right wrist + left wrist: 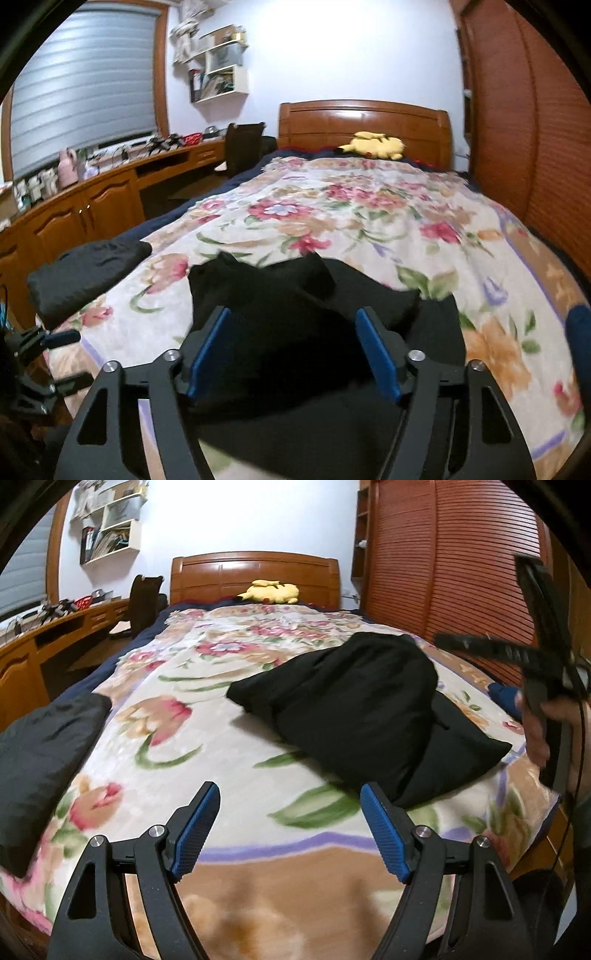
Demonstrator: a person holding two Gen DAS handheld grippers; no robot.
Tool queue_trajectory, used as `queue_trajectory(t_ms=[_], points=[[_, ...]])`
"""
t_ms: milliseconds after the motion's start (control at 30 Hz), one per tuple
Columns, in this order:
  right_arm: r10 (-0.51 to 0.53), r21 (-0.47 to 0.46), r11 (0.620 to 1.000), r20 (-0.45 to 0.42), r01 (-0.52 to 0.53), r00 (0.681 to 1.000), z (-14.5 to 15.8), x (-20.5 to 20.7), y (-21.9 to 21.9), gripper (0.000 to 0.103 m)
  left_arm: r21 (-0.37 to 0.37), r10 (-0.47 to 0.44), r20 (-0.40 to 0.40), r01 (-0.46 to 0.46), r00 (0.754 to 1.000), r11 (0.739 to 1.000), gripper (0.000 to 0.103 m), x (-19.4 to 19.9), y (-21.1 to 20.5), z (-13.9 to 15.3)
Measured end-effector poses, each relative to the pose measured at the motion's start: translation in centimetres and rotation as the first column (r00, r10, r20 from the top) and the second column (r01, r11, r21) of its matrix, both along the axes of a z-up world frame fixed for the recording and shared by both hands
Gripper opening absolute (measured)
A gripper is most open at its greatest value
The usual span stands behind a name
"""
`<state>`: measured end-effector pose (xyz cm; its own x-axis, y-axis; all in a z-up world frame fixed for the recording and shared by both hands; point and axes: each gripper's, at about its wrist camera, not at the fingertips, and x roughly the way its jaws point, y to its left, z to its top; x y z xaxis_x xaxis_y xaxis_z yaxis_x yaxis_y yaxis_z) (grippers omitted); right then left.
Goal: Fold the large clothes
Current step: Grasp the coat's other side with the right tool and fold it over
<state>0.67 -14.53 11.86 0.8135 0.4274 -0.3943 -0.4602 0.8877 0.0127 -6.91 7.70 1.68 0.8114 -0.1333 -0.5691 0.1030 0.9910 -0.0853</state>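
Note:
A black garment (362, 709) lies bunched and partly folded on the floral blanket (207, 686), right of the bed's middle. My left gripper (290, 794) is open and empty above the blanket's near edge, short of the garment. My right gripper (293, 317) is open and empty just above the same black garment (295, 332), which fills the space under its fingers. The right gripper's body and the hand holding it show blurred at the right edge of the left wrist view (546, 679). A second black folded piece (40, 760) lies at the bed's left edge; it also shows in the right wrist view (85, 273).
A yellow plush toy (271, 590) lies by the wooden headboard (255, 572). A wooden desk (92, 199) with clutter and a chair (243, 147) run along the left. A slatted wooden wardrobe (443, 572) stands on the right. A blue item (580, 343) lies at the bed's right edge.

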Motion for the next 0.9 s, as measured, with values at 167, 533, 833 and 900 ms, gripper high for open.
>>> queue_trajectory(t_ms=[167,533,833,900], points=[[0.064,-0.112,0.992,0.002,-0.064,0.998,1.1,3.2,4.5,0.074,-0.001,0.005,-0.002,-0.005,1.000,1.000,0.079,-0.4,1.5,-0.3],[0.114,-0.327,0.926,-0.228,-0.187,0.967,-1.3,10.3,10.3,0.073,-0.001,-0.007,0.008,0.007,1.000,1.000,0.079,-0.9,3.2,-0.3],[0.108,-0.316,0.940,-0.093,-0.132,0.990,0.2,8.4,5.6,0.007,-0.025,-0.071,0.015,0.071,0.997,0.997,0.079,1.3,1.1,-0.2],[0.077,-0.302,0.949,-0.047,-0.088,0.996,0.5,6.9,3.1,0.007,-0.032,-0.093,0.019,0.094,0.995,0.995,0.079,2.0,0.2,0.0]])
